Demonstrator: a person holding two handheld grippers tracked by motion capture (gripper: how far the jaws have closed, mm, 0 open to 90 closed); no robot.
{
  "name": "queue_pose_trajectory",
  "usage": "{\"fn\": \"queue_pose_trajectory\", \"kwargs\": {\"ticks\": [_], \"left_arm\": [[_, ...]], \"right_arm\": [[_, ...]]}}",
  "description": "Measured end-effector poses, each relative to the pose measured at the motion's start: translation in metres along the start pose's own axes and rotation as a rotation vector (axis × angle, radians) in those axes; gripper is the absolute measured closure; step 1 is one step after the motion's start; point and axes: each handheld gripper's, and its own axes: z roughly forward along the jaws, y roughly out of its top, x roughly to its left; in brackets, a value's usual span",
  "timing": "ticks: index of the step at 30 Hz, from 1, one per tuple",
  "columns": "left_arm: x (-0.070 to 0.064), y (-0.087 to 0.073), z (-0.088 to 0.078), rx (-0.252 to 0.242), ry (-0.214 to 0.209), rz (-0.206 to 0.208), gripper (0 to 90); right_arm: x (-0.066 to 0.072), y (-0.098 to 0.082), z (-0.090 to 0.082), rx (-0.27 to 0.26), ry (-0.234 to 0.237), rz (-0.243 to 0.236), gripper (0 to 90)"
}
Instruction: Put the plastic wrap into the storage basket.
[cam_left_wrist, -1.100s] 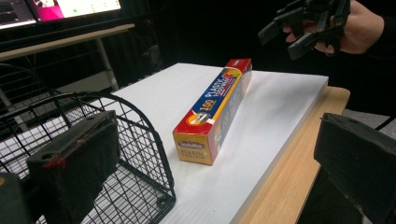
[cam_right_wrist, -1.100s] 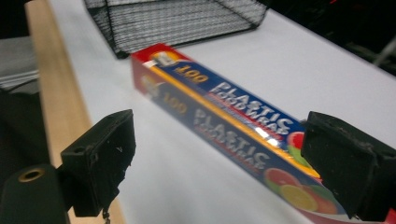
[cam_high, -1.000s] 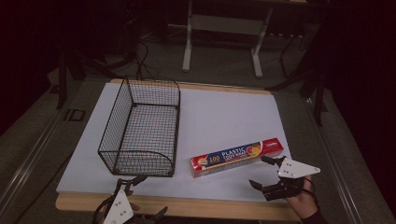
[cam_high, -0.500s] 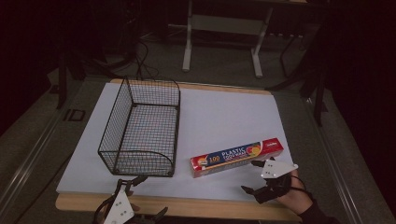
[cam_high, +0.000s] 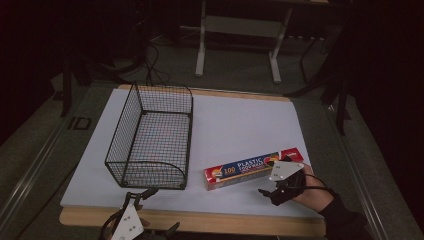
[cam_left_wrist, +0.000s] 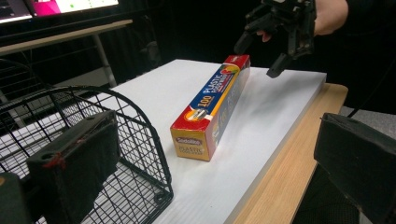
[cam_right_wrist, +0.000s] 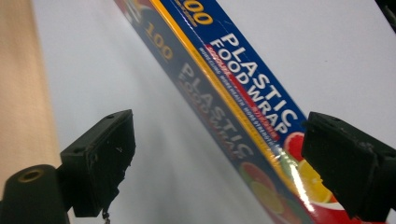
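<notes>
A long red and blue box of plastic food wrap (cam_high: 250, 169) lies flat on the white board, just right of a black wire basket (cam_high: 150, 140). My right gripper (cam_high: 267, 177) hangs open over the box's right end, one jaw on each side of it. In the right gripper view the box (cam_right_wrist: 243, 102) runs diagonally between the spread jaws of my right gripper (cam_right_wrist: 224, 161), untouched. My left gripper (cam_high: 157, 210) is open at the table's front edge, below the basket. The left gripper view has the box (cam_left_wrist: 215, 102) ahead, the right gripper (cam_left_wrist: 259, 57) above its far end, and the left gripper (cam_left_wrist: 217, 163) wide.
The white board (cam_high: 240, 125) rests on a wooden table whose front edge (cam_high: 225, 222) shows as a strip. The basket's curved wire rim (cam_left_wrist: 116, 140) is close beside my left jaw. Bare board lies behind the box. Table legs and cables stand on the dark floor beyond.
My right gripper has moved left and in over the box's right end, so its jaws now straddle it. The left gripper, box and basket have not moved.
</notes>
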Motion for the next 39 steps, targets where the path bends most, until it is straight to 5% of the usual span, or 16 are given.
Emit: {"fn": "queue_pose_trajectory", "kwargs": {"ticks": [23, 34, 39], "left_arm": [[-0.002, -0.002, -0.004, 0.021, 0.016, -0.004, 1.0], [-0.002, -0.003, -0.005, 0.027, 0.022, -0.007, 0.9], [-0.002, -0.003, -0.004, 0.031, 0.020, -0.006, 1.0]], "right_arm": [[-0.035, 0.035, 0.044, 0.203, 0.094, -0.203, 13.9], [-0.046, 0.047, 0.062, 0.279, 0.162, -0.290, 16.3], [-0.048, 0.053, 0.071, 0.298, 0.237, -0.304, 19.9]]}}
